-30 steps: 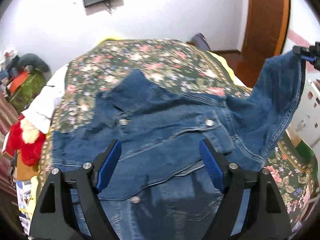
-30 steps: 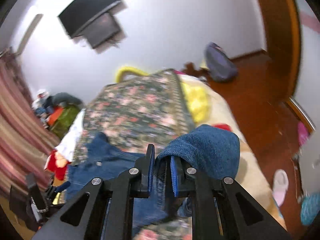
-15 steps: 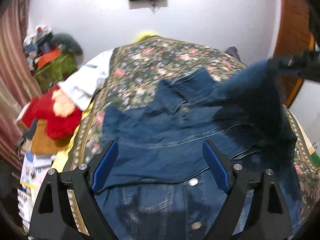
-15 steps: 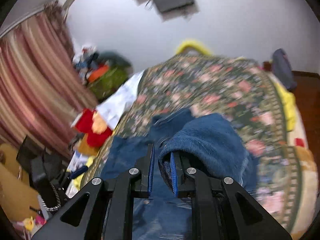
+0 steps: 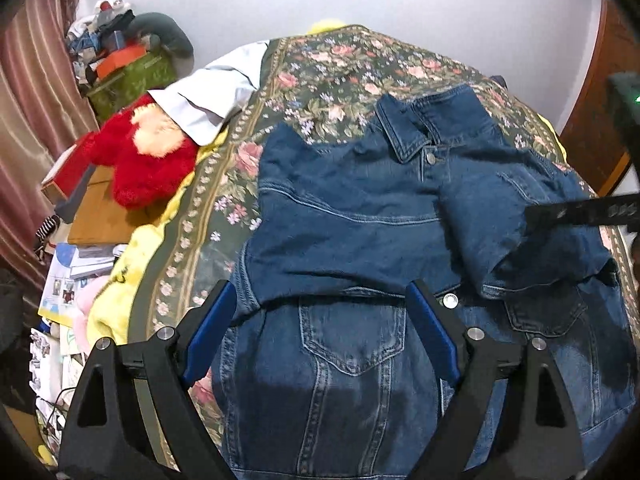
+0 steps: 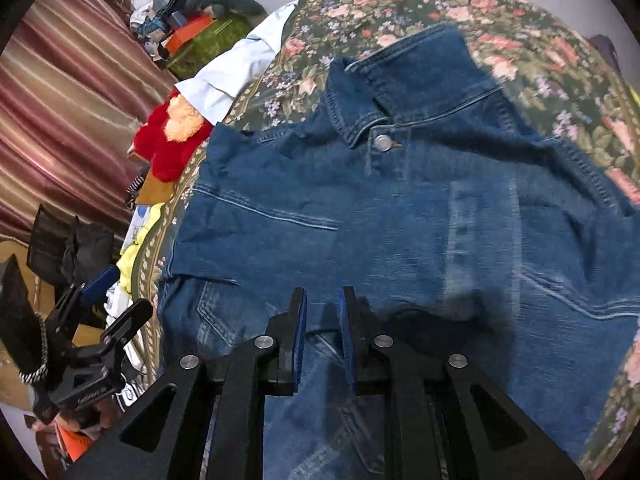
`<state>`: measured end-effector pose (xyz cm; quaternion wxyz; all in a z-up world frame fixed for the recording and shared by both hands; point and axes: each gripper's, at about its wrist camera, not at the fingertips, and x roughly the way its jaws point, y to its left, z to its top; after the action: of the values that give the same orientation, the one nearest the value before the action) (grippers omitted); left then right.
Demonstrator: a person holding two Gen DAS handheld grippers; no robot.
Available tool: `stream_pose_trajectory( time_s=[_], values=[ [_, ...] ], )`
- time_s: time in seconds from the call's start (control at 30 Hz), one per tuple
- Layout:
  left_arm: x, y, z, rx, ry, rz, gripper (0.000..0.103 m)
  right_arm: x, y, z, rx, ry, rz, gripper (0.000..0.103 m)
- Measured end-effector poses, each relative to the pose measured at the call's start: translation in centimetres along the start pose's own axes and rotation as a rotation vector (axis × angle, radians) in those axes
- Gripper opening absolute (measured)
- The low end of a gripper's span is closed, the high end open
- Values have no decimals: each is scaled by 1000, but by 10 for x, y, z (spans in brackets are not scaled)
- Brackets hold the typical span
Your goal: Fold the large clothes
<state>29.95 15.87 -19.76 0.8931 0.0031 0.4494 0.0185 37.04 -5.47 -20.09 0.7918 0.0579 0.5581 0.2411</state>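
Observation:
A blue denim jacket point(image 5: 352, 208) lies front up on the floral bedspread point(image 5: 340, 64), collar toward the far wall. Its left side is folded in over the chest. My right gripper point(image 6: 322, 304) is shut on the denim sleeve point(image 6: 480, 240), which it holds low across the jacket point(image 6: 400, 208) front. In the left wrist view that sleeve point(image 5: 500, 216) drapes over the right chest under the right gripper's black fingers point(image 5: 580, 211). My left gripper point(image 5: 320, 296) hangs open above the chest pocket with nothing gripped. The right wrist view shows the left gripper point(image 6: 120, 300) at the bed's left edge.
A red plush toy point(image 5: 148, 160) and a pale shirt point(image 5: 216, 96) lie at the bed's left edge. Beyond them are a green box point(image 5: 128, 72) heaped with clutter, a wooden board point(image 5: 100, 208), papers and a striped curtain point(image 5: 24, 100). A wooden door point(image 5: 600, 120) stands at right.
The right gripper brought the raised sleeve down and leftward across the jacket's front. The left gripper shifted along the jacket toward the chest pocket, its jaws slightly wider.

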Motion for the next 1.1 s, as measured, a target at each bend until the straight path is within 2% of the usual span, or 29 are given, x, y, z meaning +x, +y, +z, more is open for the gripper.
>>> stream_pose_trajectory(
  time_s=[0.17,0.27,0.4,0.5,0.7,0.83,0.97,1.03,1.1],
  values=[
    [1,-26,9,37,-11,-38,86,-52,-8,1,-61,-80,-66,13],
    [2,-49,18,79,-18,-62,86,-86,-19,-1,-110,-143,-156,13],
    [6,-96,32,166,-22,-85,86,-119,-51,-10,-117,-197,-270,13],
    [13,-131,39,238,-19,-103,86,-127,-80,-18,-84,-197,-298,13],
    [45,-194,45,365,32,-112,86,-116,-136,-40,0,-128,-298,13],
    [75,-224,40,448,69,-67,86,-90,-158,-54,35,-62,-259,13],
    [89,-231,41,436,51,-27,86,-59,-164,-63,10,4,-279,13],
    [91,-227,45,409,46,-39,81,-51,-161,-69,-46,-3,-313,13],
    [93,-224,49,390,46,-41,66,-50,-154,-73,-113,-19,-343,13]
  ],
)
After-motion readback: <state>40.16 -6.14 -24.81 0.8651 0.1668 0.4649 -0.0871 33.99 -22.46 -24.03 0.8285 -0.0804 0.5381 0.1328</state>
